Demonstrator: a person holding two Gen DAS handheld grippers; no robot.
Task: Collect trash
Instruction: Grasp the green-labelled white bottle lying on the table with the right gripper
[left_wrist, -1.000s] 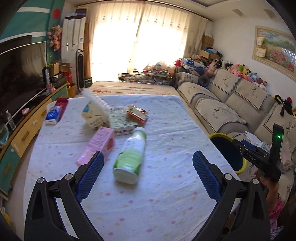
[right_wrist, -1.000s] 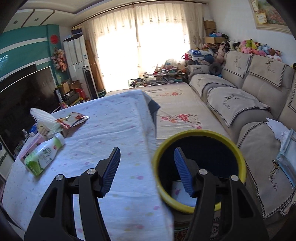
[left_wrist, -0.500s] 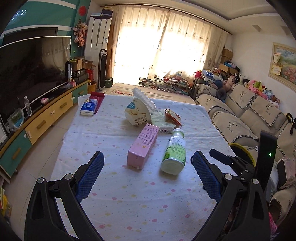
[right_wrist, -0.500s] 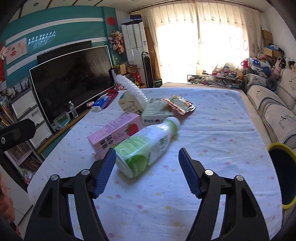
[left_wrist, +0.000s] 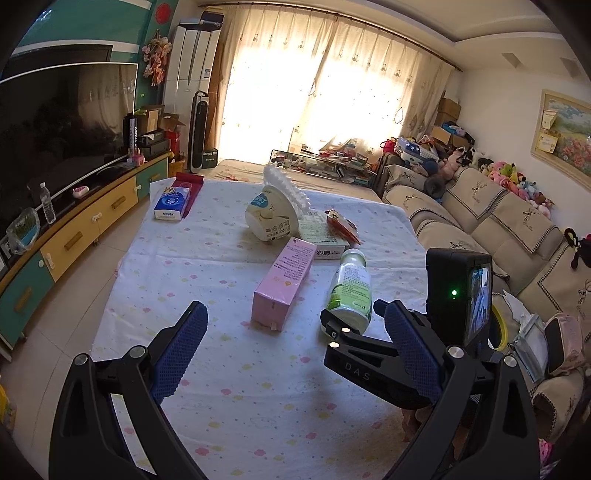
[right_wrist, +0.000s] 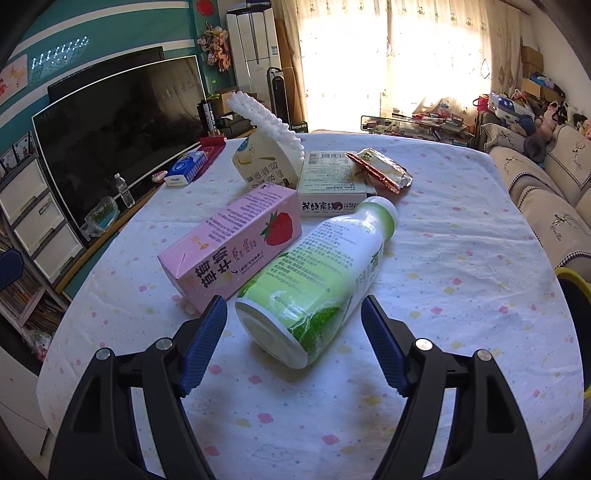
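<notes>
Since a second ago the right gripper (right_wrist: 291, 343) has swung away from the yellow-rimmed dark bin (right_wrist: 570, 282) beside the table and now faces the rubbish on the table, its jaws having just been opening. Its blue ribbed pads (right_wrist: 205, 343) stand wide on either side of the base of a white plastic bottle with a green label (right_wrist: 317, 280), which lies on its side; the pads do not touch it, so nothing is grasped. Just left of the bottle lies a pink strawberry drink carton (right_wrist: 236, 247), and behind them sit a pale flat box (right_wrist: 332, 181), a crumpled foil wrapper (right_wrist: 380, 171) and a tipped cream paper tub (right_wrist: 264, 166), all on the white dotted tablecloth (right_wrist: 461, 295). The left gripper (left_wrist: 295, 354) hangs over the near table edge, jaws spread wide and empty, with the right gripper showing just past its right finger.
</notes>
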